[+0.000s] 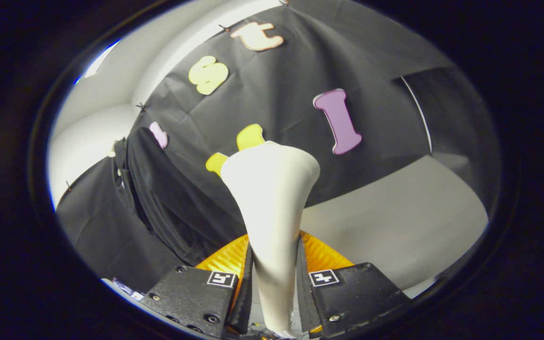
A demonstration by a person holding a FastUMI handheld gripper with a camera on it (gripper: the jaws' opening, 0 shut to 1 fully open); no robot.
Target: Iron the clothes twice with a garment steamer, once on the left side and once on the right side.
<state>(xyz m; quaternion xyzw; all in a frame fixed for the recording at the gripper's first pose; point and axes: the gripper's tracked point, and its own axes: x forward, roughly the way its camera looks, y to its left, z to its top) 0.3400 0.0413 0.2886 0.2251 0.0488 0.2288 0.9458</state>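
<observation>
I've got the gripper [274, 264] clamped on the white garment steamer [272, 208]; black clothes [168, 208] hang just beside it, booth wall [276, 89] beyond.

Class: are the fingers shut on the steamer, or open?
Shut: both fingers press the white garment steamer's handle.

a staged recording booth: black cloth wall [276, 89] pinned up, plain white surface [395, 226] and pale walls behind.
</observation>
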